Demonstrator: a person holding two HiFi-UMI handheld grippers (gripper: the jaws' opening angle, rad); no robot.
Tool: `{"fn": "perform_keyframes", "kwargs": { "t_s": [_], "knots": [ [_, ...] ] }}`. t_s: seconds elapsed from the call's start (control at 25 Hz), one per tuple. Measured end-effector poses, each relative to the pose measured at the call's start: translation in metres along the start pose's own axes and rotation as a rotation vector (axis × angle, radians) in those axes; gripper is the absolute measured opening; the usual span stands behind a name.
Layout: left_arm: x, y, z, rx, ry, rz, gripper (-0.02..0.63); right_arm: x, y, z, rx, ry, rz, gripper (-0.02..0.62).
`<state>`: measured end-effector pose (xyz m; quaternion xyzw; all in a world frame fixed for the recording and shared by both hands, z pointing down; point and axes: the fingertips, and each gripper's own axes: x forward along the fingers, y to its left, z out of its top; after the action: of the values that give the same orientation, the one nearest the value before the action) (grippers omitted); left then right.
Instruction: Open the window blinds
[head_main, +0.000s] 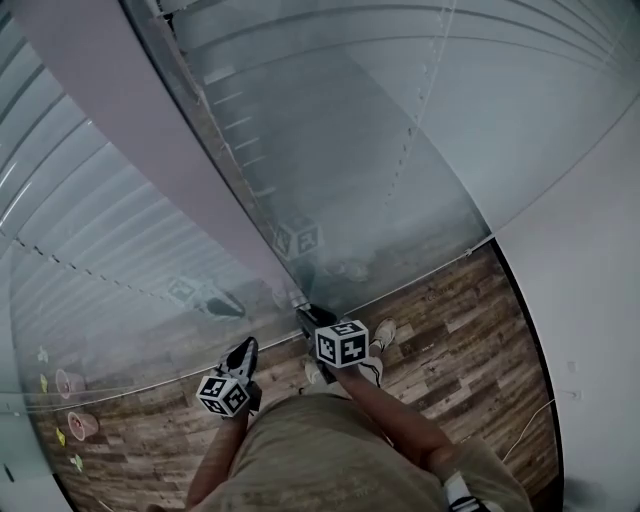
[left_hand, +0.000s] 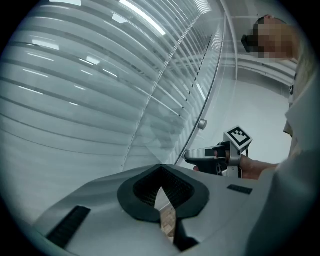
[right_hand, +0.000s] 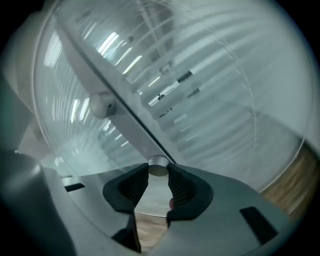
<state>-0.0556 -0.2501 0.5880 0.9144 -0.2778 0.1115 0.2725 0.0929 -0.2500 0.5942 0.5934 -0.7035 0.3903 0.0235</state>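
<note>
between right gripper (right_hand: 159, 173) tips: knob (right_hand: 159, 166), seemingly pinched.

So the right gripper (right_hand: 159, 174) is pinched onto a small round silver knob (right_hand: 159, 166) with just its pad tips, reaching forward (tilted a bit downward). The left gripper (left_hand: 160, 174) has its jaws together on nothing, hanging back nearer the body. Both forearms (head_main: 392, 410) are stretched out.

Glossy clear glass pane (head_main: 350, 180), smooth matt pale slats (left_hand: 75, 90), satin metal knob (right_hand: 159, 168), ribbed black rubber fingers (right_hand: 183, 192), grainy wood-plank floor (head_main: 450, 340)
</note>
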Motion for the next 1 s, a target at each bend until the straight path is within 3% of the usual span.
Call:
{"fn": "perform_keyframes", "kwargs": {
  "t_s": [0.12, 0.2, 0.28, 0.32, 0.48, 0.56, 0.6, 0.64, 0.76, 0.8, 0.88, 1.0],
  "knots": [
    [0.005, 0.0, -0.006, 0.008, 0.009, -0.006, 0.014, 0.003, 0.002, -0.002, -0.51, 0.09, -0.279, 0.132],
    [0.004, -0.003, -0.005, 0.012, 0.014, -0.015, 0.014, 0.003, 0.007, -0.004, -0.623, 0.096, -0.311, 0.132],
    [0.005, -0.007, -0.004, 0.021, 0.014, -0.026, 0.014, 0.0, 0.011, -0.008, -0.552, 0.061, -0.227, 0.132],
    [0.005, -0.008, -0.003, 0.024, 0.014, -0.029, 0.014, -0.002, 0.013, -0.008, -0.431, 0.03, -0.158, 0.144],
    [0.001, -0.008, 0.008, 0.014, 0.01, -0.021, 0.014, -0.006, 0.011, 0.007, 0.262, -0.071, 0.104, 0.164],
    [0.0, -0.008, 0.009, 0.009, 0.008, -0.015, 0.014, -0.004, 0.007, 0.008, 0.411, -0.07, 0.159, 0.146],
    [0.0, -0.006, 0.004, 0.009, 0.008, -0.012, 0.014, -0.001, 0.004, 0.004, 0.392, -0.059, 0.154, 0.132],
    [0.001, -0.002, -0.002, 0.008, 0.008, -0.009, 0.014, 0.002, 0.001, -0.001, 0.303, -0.04, 0.117, 0.13],
    [0.001, 0.007, -0.012, 0.004, 0.008, 0.003, 0.014, 0.007, 0.0, -0.007, -0.191, 0.052, -0.117, 0.13],
    [0.0, 0.008, -0.012, 0.003, 0.007, 0.006, 0.014, 0.007, 0.002, -0.006, -0.28, 0.06, -0.161, 0.13],
    [-0.002, 0.007, -0.01, 0.001, 0.005, 0.008, 0.014, 0.007, 0.002, -0.006, -0.288, 0.03, -0.154, 0.13],
    [-0.004, 0.006, -0.009, 0.001, 0.001, 0.007, 0.014, 0.002, 0.004, -0.01, -0.1, -0.01, -0.04, 0.146]
  ]
}}
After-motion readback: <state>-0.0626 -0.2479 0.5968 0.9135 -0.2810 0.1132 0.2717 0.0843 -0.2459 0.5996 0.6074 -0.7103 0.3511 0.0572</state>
